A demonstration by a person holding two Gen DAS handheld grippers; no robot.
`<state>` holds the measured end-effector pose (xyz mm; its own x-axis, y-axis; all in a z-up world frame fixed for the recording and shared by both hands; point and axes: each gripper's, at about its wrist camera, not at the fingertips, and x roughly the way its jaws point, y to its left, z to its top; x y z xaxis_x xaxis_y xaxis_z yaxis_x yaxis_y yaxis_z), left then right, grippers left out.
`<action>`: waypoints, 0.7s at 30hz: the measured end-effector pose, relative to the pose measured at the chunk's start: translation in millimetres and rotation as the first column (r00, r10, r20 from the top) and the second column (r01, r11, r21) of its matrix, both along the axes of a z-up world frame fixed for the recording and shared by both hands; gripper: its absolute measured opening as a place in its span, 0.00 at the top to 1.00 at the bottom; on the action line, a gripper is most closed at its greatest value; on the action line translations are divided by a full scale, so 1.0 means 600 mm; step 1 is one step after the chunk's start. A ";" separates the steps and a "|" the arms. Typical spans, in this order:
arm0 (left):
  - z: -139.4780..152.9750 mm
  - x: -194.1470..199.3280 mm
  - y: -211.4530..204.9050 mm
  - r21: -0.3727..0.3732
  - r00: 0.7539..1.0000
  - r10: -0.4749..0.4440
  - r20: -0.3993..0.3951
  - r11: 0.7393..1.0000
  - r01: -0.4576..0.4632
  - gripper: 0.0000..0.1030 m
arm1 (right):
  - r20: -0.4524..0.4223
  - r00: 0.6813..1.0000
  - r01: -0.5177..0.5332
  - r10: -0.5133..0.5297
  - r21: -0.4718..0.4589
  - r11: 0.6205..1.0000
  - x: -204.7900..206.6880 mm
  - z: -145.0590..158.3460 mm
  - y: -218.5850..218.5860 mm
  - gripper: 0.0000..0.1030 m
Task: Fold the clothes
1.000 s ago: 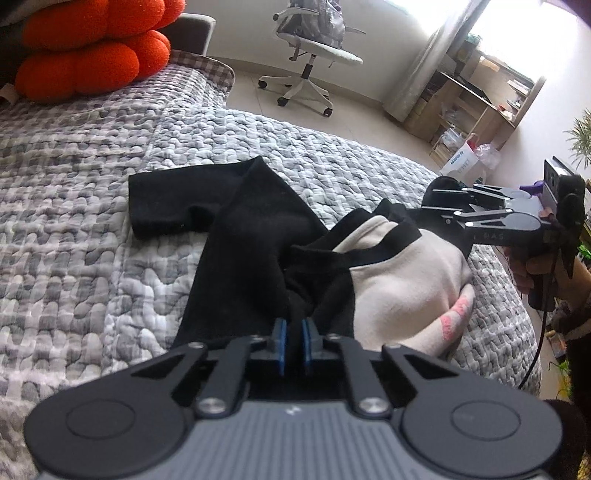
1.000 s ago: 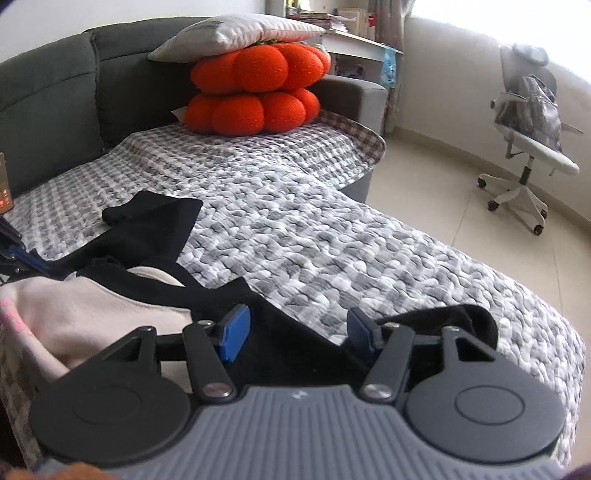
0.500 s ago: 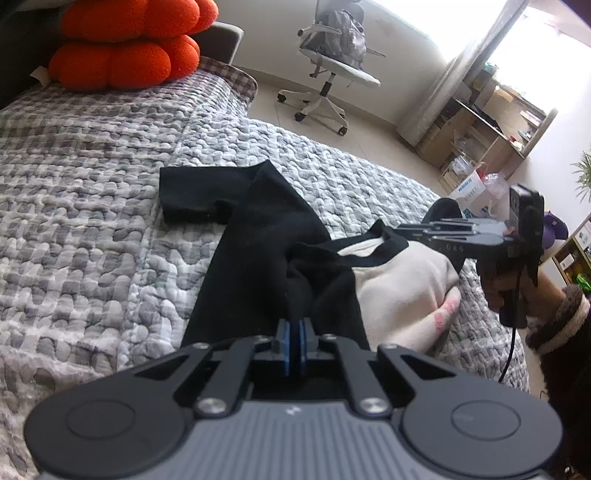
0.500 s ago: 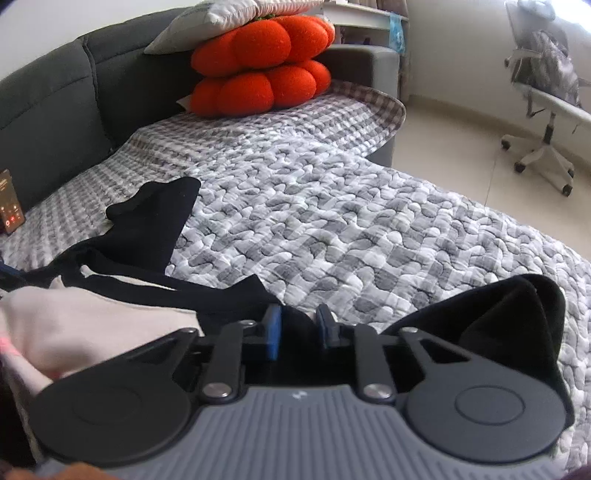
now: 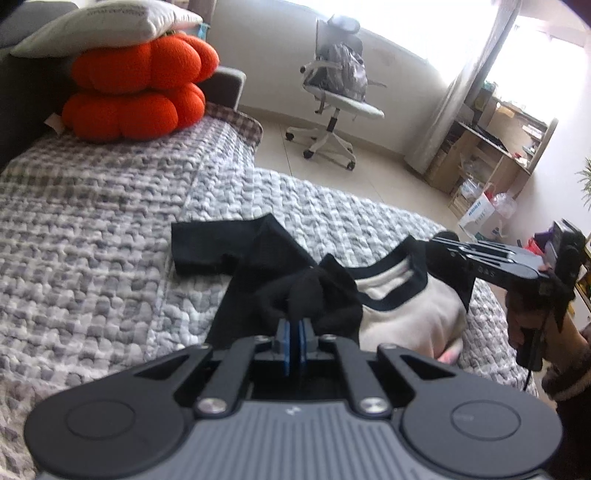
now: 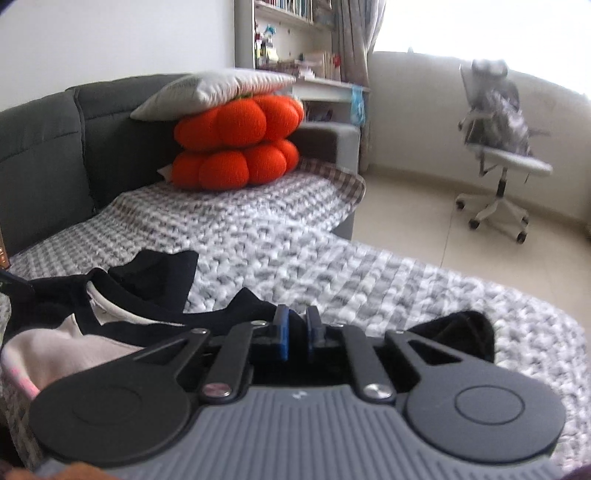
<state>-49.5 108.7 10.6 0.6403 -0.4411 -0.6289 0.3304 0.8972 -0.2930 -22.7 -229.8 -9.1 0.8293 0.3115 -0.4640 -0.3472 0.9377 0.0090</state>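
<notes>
Tilting downward, the left claw (image 5: 294,338) and right claw (image 6: 297,334), just closed, each clamp the black-and-cream shirt (image 5: 402,306).

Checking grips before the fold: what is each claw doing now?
Left claw: shut on the black shirt fabric.
Right claw: just closed on the same shirt's black edge.

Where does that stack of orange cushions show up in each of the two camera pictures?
Left wrist view: the orange cushions sit at the upper left, on the grey quilt, under a white pillow.
Right wrist view: the orange cushions sit left of the top centre, against the dark sofa back.
Shared landmark: the white office chair, to their right in both.
</notes>
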 end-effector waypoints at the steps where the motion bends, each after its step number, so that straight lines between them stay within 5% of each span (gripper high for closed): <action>1: 0.004 -0.001 0.002 -0.010 1.000 0.009 0.012 1.000 -0.009 0.96 | 0.009 1.000 0.001 -0.001 -0.009 1.000 -0.004 0.004 0.002 0.91; 8: 0.030 0.003 0.004 -0.074 0.996 0.039 0.084 0.997 -0.033 0.96 | 0.011 1.000 0.012 -0.011 -0.040 0.999 -0.008 0.004 0.010 0.91; 16: 0.008 0.005 0.001 -0.049 0.999 0.050 0.020 0.998 -0.049 0.96 | -0.125 0.992 -0.009 0.010 0.007 1.000 0.013 -0.022 0.002 0.81; 19: -0.001 0.002 0.006 -0.048 0.999 0.054 0.003 0.997 -0.054 0.96 | -0.163 0.986 -0.032 0.036 0.031 0.999 0.022 -0.028 0.000 0.60; 21: -0.006 0.000 0.008 -0.047 0.998 0.059 -0.008 0.997 -0.059 0.96 | -0.170 0.984 -0.051 0.057 0.036 0.998 0.031 -0.028 0.001 0.57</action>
<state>-49.6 113.8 7.0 0.6619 -0.4322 -0.6124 0.2753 0.9001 -0.3377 -4.0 -229.5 -25.9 0.7203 0.3701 -0.5867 -0.3883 0.9160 0.1011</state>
